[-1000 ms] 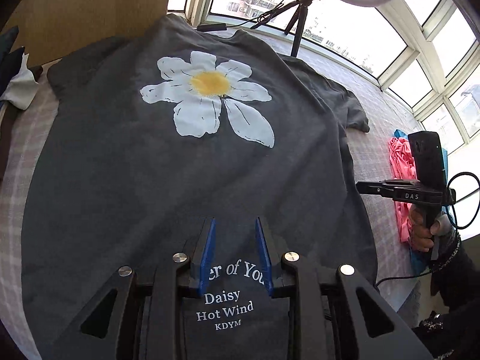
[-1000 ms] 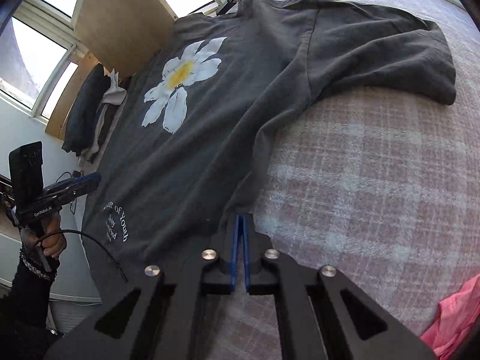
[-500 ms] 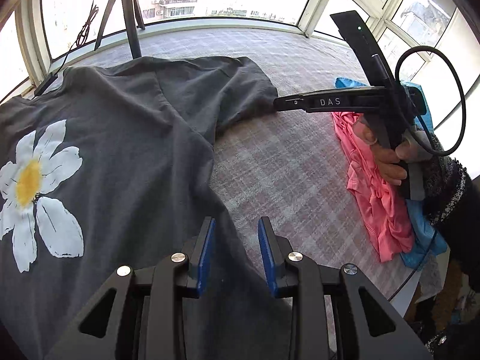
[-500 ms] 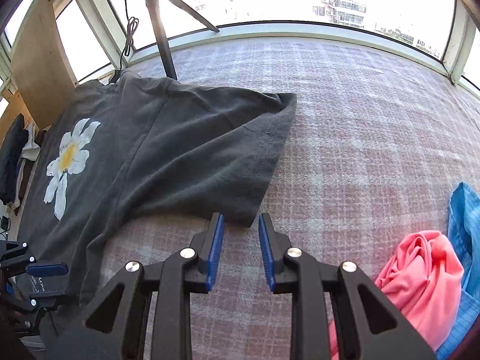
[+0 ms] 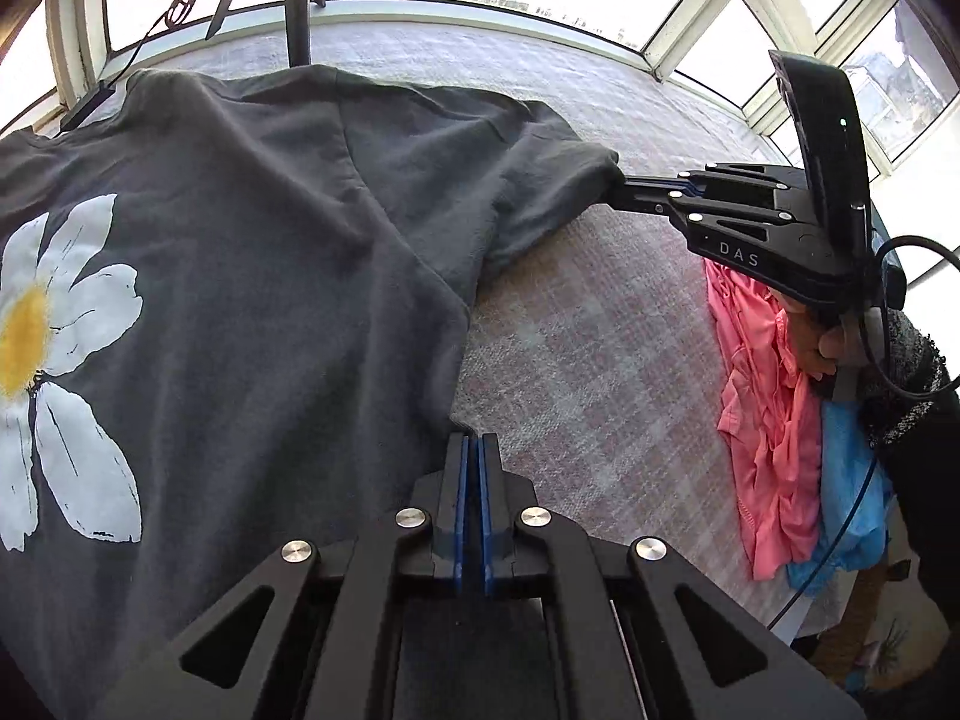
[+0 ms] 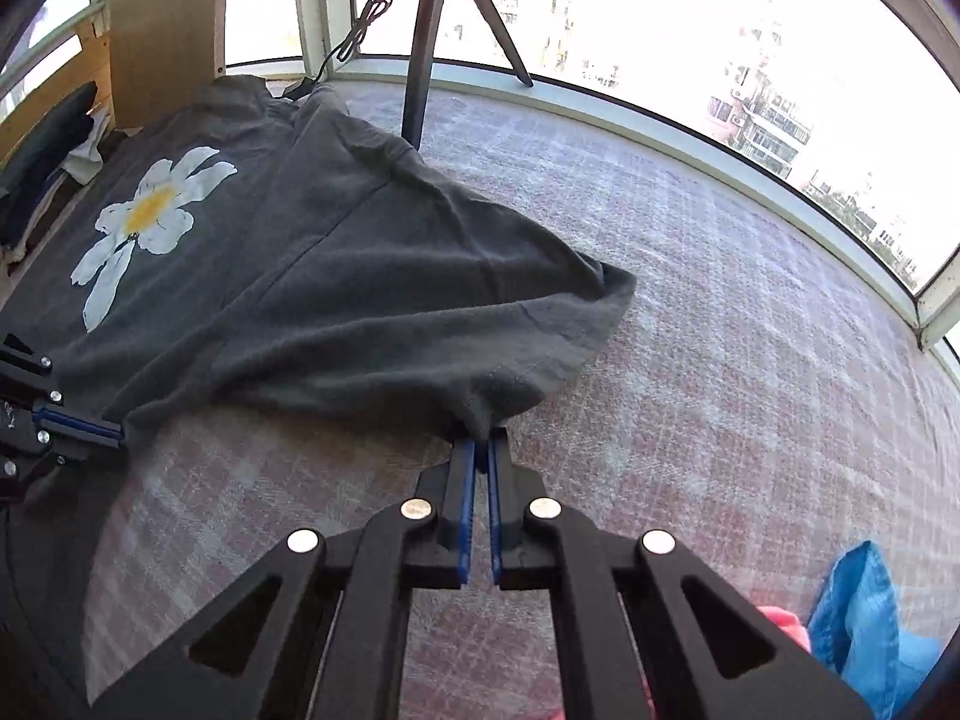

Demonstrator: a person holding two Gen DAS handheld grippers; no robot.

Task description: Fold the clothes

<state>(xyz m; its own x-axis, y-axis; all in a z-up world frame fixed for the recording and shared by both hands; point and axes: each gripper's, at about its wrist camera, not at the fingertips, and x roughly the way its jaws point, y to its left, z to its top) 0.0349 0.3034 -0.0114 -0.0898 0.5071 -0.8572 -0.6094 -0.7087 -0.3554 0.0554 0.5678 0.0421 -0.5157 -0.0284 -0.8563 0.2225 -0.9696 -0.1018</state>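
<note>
I have the dark grey T-shirt spread print-side up on the plaid-covered tabletop, its white daisy print my reference mark. The right hand-held gripper is pinching the hem of the sleeve, on the far side of the shirt from the daisy; the cloth bunches into a small knot right at the blue pads and the sleeve tents up slightly from there. The left hand-held gripper has its pads pressed together on the shirt's side edge, below the armpit and off to the right of the daisy; I judge it has the hem caught, though the fabric barely shows between the pads.

The shirt looks like soft, light cotton knit: limp, no stiffness, likely to sag and drag between my two holds. It should not slip much against the woven cloth under it. Edges and seams look like the best places to grip, since a single layer mid-panel would just pucker.

Beyond my right hold, away from the daisy, lie a pink garment and a blue garment.
</note>
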